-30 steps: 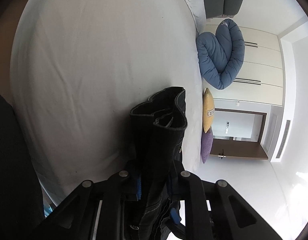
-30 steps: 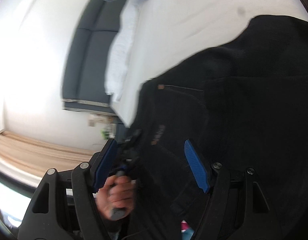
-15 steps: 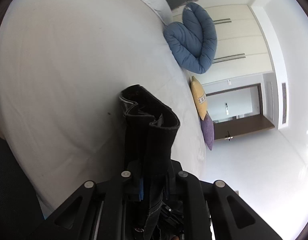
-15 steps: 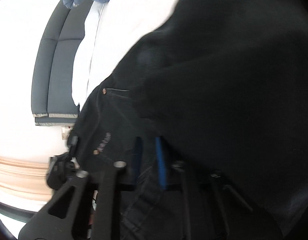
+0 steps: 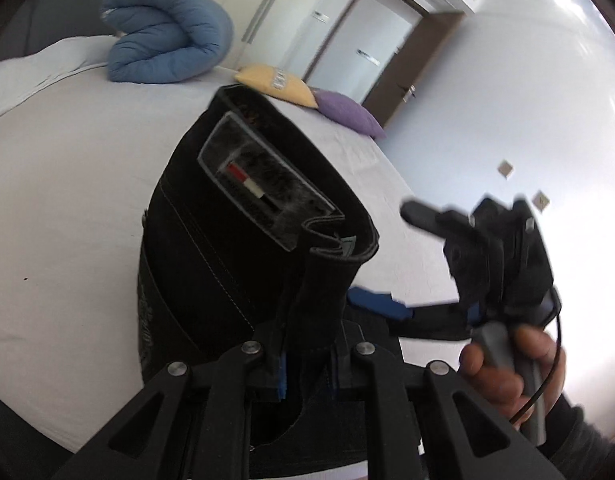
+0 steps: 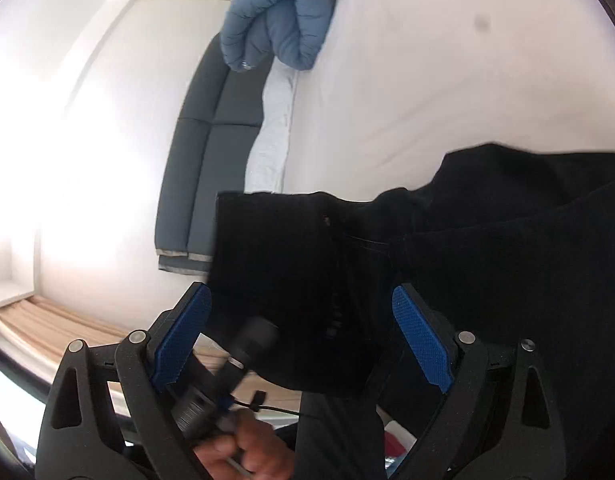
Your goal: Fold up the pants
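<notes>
Black pants point(image 5: 243, 248) hang bunched from my left gripper point(image 5: 307, 364), which is shut on the waistband; a grey inner label shows at the top. The pants are held above a white bed point(image 5: 67, 200). My right gripper point(image 6: 303, 340) is open, its blue pads point(image 6: 421, 340) on either side of a hanging fold of the same black pants point(image 6: 307, 280), not closed on it. The right gripper also shows in the left wrist view point(image 5: 381, 304), held in a hand at the right, its blue pad close to the pants.
A rolled blue duvet point(image 5: 163, 40) lies at the bed's far end, with a yellow cushion point(image 5: 275, 84) and a purple cushion point(image 5: 347, 114) beside it. A dark grey headboard point(image 6: 203, 152) and a brown-framed door point(image 5: 399, 52) stand beyond.
My right gripper was shut on the pants half a second ago and is now open. The left gripper has swung around with the waistband, bringing the right gripper into its view.
</notes>
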The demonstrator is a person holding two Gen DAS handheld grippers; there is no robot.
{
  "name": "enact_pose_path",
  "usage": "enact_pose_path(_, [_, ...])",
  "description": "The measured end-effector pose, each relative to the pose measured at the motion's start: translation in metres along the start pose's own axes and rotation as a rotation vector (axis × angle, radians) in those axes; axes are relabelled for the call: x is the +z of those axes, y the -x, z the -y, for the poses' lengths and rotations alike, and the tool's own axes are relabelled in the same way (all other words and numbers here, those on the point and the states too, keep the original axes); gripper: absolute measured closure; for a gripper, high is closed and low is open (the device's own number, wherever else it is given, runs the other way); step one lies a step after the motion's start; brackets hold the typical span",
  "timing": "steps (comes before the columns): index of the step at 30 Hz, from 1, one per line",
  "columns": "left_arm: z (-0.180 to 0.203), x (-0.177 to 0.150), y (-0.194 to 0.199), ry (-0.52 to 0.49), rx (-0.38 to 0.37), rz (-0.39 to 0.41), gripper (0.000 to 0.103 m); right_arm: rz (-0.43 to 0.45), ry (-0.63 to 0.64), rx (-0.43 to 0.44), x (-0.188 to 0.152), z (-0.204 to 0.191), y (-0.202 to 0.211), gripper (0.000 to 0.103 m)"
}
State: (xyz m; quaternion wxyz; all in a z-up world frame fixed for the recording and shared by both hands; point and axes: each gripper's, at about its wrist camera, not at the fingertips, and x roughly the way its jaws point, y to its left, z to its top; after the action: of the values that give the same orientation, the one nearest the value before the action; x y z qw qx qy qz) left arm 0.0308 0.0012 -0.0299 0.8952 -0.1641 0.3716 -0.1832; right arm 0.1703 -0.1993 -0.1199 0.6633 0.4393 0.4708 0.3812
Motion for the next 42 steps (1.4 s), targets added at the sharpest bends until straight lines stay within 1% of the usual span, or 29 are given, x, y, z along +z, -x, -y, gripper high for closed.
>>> enact_pose_path(2, [0.028, -0.016, -0.02, -0.094, 0.003, -0.058, 0.089, -0.004, -0.006, -0.006, 0.004, 0.008, 0.018, 0.009])
enact_pose_path(4, [0.049, -0.033, -0.042, -0.178, 0.018, -0.129, 0.089, -0.003, -0.011, -0.045, 0.006, 0.017, 0.032, 0.009])
enact_pose_path(6, [0.067, -0.049, -0.057, -0.265, 0.032, -0.177, 0.089, -0.008, -0.029, -0.138, 0.003, 0.034, 0.04, 0.009])
enact_pose_path(7, [0.074, -0.057, -0.062, -0.309, 0.045, -0.196, 0.089, -0.012, -0.048, -0.207, 0.001, 0.046, 0.042, 0.012])
enact_pose_path(8, [0.08, -0.063, -0.066, -0.344, 0.058, -0.21, 0.089, -0.02, -0.061, -0.244, -0.001, 0.055, 0.044, 0.014])
enact_pose_path(9, [0.085, -0.068, -0.069, -0.375, 0.073, -0.214, 0.089, -0.03, -0.06, -0.266, -0.009, 0.065, 0.044, 0.031])
enact_pose_path(10, [0.09, -0.071, -0.07, -0.406, 0.089, -0.214, 0.089, -0.044, -0.053, -0.284, -0.013, 0.072, 0.045, 0.053])
enact_pose_path(11, [0.092, -0.072, -0.07, -0.419, 0.092, -0.214, 0.089, -0.049, -0.05, -0.306, -0.016, 0.077, 0.049, 0.061])
enact_pose_path(12, [0.095, -0.072, -0.069, -0.432, 0.095, -0.211, 0.089, -0.043, -0.039, -0.326, -0.018, 0.079, 0.054, 0.076])
enact_pose_path(13, [0.099, -0.073, -0.069, -0.449, 0.097, -0.211, 0.089, -0.034, -0.023, -0.338, -0.024, 0.083, 0.055, 0.082])
enact_pose_path(15, [0.107, -0.072, -0.069, -0.477, 0.092, -0.21, 0.089, -0.011, 0.01, -0.353, -0.029, 0.081, 0.06, 0.086])
enact_pose_path(18, [0.12, -0.072, -0.066, -0.53, 0.099, -0.195, 0.089, 0.012, 0.065, -0.37, -0.032, 0.073, 0.07, 0.087])
enact_pose_path(19, [0.125, -0.073, -0.065, -0.547, 0.101, -0.189, 0.089, 0.014, 0.07, -0.364, -0.034, 0.07, 0.076, 0.087])
enact_pose_path(21, [0.128, -0.077, -0.066, -0.567, 0.102, -0.187, 0.089, 0.014, 0.067, -0.349, -0.028, 0.072, 0.08, 0.087])
enact_pose_path(23, [0.132, -0.087, -0.068, -0.572, 0.101, -0.201, 0.089, 0.014, 0.061, -0.349, -0.029, 0.08, 0.086, 0.087])
enact_pose_path(24, [0.136, -0.092, -0.067, -0.58, 0.1, -0.208, 0.089, 0.015, 0.056, -0.356, -0.024, 0.08, 0.08, 0.087])
enact_pose_path(25, [0.135, -0.09, -0.071, -0.591, 0.101, -0.215, 0.089, 0.017, 0.053, -0.362, -0.022, 0.08, 0.08, 0.087])
enact_pose_path(28, [0.142, -0.097, -0.082, -0.623, 0.095, -0.232, 0.089, 0.031, 0.025, -0.364, -0.029, 0.093, 0.092, 0.087])
enact_pose_path(29, [0.141, -0.092, -0.093, -0.626, 0.093, -0.24, 0.089, 0.035, 0.022, -0.367, -0.032, 0.099, 0.096, 0.087])
enact_pose_path(31, [0.142, -0.098, -0.1, -0.626, 0.09, -0.263, 0.088, 0.038, 0.042, -0.402, -0.04, 0.109, 0.099, 0.087])
enact_pose_path(32, [0.14, -0.099, -0.107, -0.614, 0.086, -0.283, 0.085, 0.033, 0.054, -0.422, -0.041, 0.114, 0.098, 0.087])
enact_pose_path(33, [0.137, -0.1, -0.114, -0.599, 0.085, -0.299, 0.081, 0.036, 0.039, -0.412, -0.041, 0.122, 0.097, 0.086])
enact_pose_path(34, [0.136, -0.099, -0.117, -0.594, 0.081, -0.295, 0.079, 0.046, 0.004, -0.384, -0.04, 0.129, 0.098, 0.086])
enact_pose_path(35, [0.136, -0.098, -0.114, -0.589, 0.065, -0.289, 0.072, 0.053, -0.02, -0.358, -0.039, 0.134, 0.098, 0.085])
enact_pose_path(36, [0.135, -0.096, -0.109, -0.573, 0.022, -0.293, 0.053, 0.06, -0.038, -0.332, -0.038, 0.138, 0.1, 0.084])
enact_pose_path(37, [0.132, -0.095, -0.101, -0.549, -0.015, -0.29, 0.04, 0.065, -0.054, -0.311, -0.037, 0.139, 0.103, 0.081])
enact_pose_path(39, [0.123, -0.088, -0.084, -0.508, -0.029, -0.261, 0.031, 0.077, -0.061, -0.317, -0.037, 0.14, 0.111, 0.079])
enact_pose_path(41, [0.108, -0.075, -0.069, -0.444, -0.049, -0.244, 0.029, 0.118, -0.071, -0.345, -0.037, 0.138, 0.127, 0.069])
enact_pose_path(42, [0.1, -0.068, -0.063, -0.41, -0.051, -0.239, 0.029, 0.153, -0.085, -0.361, -0.037, 0.137, 0.139, 0.053])
